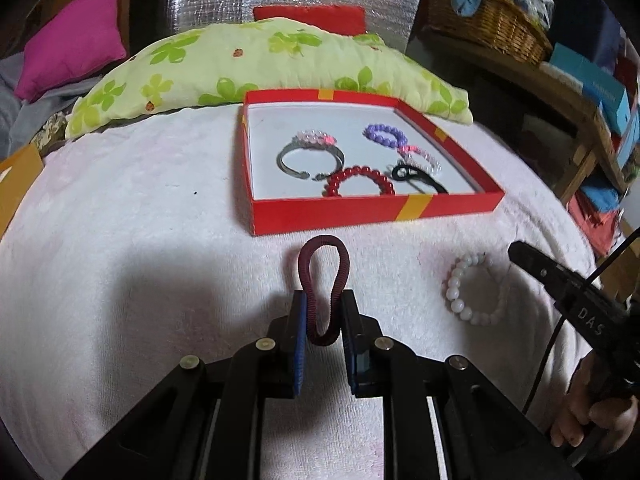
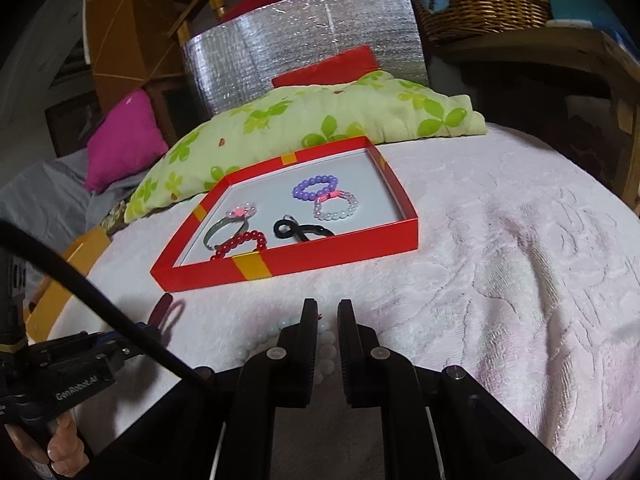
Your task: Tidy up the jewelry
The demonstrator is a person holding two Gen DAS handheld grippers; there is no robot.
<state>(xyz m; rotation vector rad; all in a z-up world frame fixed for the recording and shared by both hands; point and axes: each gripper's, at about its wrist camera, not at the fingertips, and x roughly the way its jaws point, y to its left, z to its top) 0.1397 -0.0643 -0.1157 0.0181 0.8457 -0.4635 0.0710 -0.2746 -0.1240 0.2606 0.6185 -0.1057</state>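
My left gripper (image 1: 323,304) is shut on a dark red ribbed hair band (image 1: 323,280), squeezed into a narrow loop just above the white blanket, in front of the red box (image 1: 372,210). The band also shows in the right wrist view (image 2: 162,310). The box holds a silver bangle (image 1: 310,158), red (image 1: 358,182), purple (image 1: 384,134) and clear bead bracelets and a black band (image 1: 416,176). A white bead bracelet (image 1: 474,288) lies on the blanket to the right. My right gripper (image 2: 328,316) hovers over that bracelet (image 2: 326,346), jaws a narrow gap apart with nothing between them.
A green-leaf pillow (image 1: 260,68) lies behind the box, a magenta cushion (image 1: 72,40) at far left. A wicker basket (image 1: 492,20) sits on a wooden shelf at right. A yellow box edge (image 1: 16,184) is at the left of the blanket.
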